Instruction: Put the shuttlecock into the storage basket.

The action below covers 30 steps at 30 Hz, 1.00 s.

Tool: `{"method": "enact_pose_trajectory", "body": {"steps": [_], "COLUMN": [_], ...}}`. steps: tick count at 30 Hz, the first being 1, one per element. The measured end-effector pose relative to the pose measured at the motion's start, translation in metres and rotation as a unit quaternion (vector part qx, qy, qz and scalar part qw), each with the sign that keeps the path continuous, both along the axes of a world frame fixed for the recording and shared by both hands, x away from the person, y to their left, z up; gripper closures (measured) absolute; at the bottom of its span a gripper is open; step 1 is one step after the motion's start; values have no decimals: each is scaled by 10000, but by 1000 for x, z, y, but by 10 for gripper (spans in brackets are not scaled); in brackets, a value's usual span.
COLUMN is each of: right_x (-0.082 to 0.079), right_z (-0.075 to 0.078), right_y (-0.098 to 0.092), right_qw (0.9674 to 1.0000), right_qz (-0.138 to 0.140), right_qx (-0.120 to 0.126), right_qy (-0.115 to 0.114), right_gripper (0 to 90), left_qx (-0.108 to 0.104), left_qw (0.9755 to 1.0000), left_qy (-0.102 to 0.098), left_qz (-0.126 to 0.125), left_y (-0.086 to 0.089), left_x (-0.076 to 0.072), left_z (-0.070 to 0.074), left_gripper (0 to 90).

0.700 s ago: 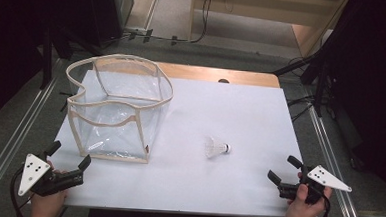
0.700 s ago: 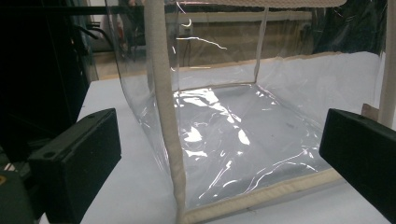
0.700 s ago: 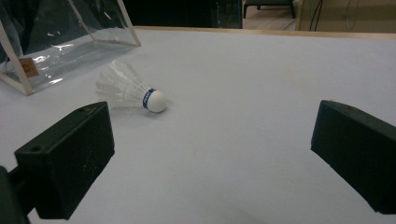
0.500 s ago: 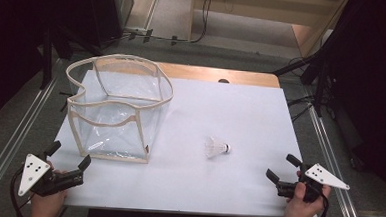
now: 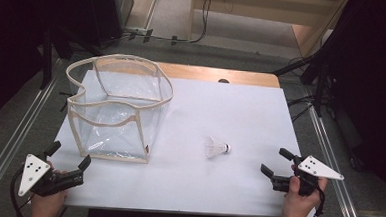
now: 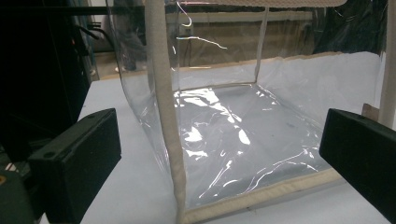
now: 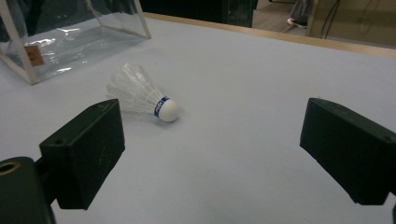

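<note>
A white shuttlecock (image 5: 215,147) with a blue band lies on its side on the white table (image 5: 231,105), its cork pointing right. My right gripper (image 5: 274,161) is open near the front right edge, a short way right of the shuttlecock and not touching it. In the right gripper view the shuttlecock (image 7: 140,93) lies ahead and to the left of the open gripper (image 7: 219,140). A clear plastic bag (image 5: 116,109) with beige trim stands open-topped at the left. My left gripper (image 5: 69,154) is open just in front of its near corner, and nothing is between the jaws. The left gripper view looks straight at the bag's beige corner seam (image 6: 166,116).
The table's wooden far edge (image 5: 218,74) shows behind the white sheet. Metal rails (image 5: 14,144) run along both sides on the floor. Dark stands and cables sit beyond the table. Bare white surface lies between the bag and the shuttlecock.
My right gripper has edged a little left and forward toward the shuttlecock. The left gripper, the bag and the shuttlecock have stayed where they were.
</note>
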State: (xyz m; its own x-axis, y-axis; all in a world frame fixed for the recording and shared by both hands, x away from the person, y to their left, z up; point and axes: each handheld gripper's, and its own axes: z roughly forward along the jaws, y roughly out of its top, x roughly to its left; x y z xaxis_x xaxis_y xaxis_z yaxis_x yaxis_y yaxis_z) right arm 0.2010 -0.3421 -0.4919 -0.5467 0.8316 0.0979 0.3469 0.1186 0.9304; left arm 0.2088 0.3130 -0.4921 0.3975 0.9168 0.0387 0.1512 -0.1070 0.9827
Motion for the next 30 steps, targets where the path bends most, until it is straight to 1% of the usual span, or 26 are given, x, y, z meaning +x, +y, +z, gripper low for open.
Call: {"method": "enact_pose_trajectory", "body": {"steps": [2, 4, 5, 10, 14, 21, 25, 28, 30], "right_x": [3, 4, 5, 10, 17, 29, 36, 41, 43], "right_z": [2, 3, 5, 9, 13, 22, 26, 29, 31], "right_y": [2, 3, 5, 9, 11, 16, 18, 19, 20], "right_qw": [9999, 9999, 9998, 9994, 9990, 9973, 9967, 9956, 9953], "right_qz": [81, 84, 197, 299, 376, 564, 637, 716, 746], "right_qx": [-67, -62, -58, -167, -225, -456, -489, -582, -590], "right_qy": [16, 28, -36, -31, 34, 112, 146, 145, 167], "right_gripper": [48, 48, 48, 48, 48, 51, 51, 51, 51], "left_qx": [-3, -1, 2, 0, -12, 20, 38, 46, 51], "left_qw": [10000, 10000, 10000, 10000, 10000, 10000, 10000, 10000, 10000], "left_qy": [-1, 0, 0, 10, 1, -1, 2, -3, -1], "left_qz": [2, 2, 0, 10, 17, 2, 2, 0, 1], "left_y": [0, 0, 0, 0, 0, -1, -1, -1, -1], "left_x": [0, 0, 0, 0, 0, 0, 0, -1, -1], "left_z": [0, 0, 0, 0, 0, 0, 0, 0, 0], "left_gripper": [0, 0, 0, 0, 0, 0, 0, 0, 0]}}
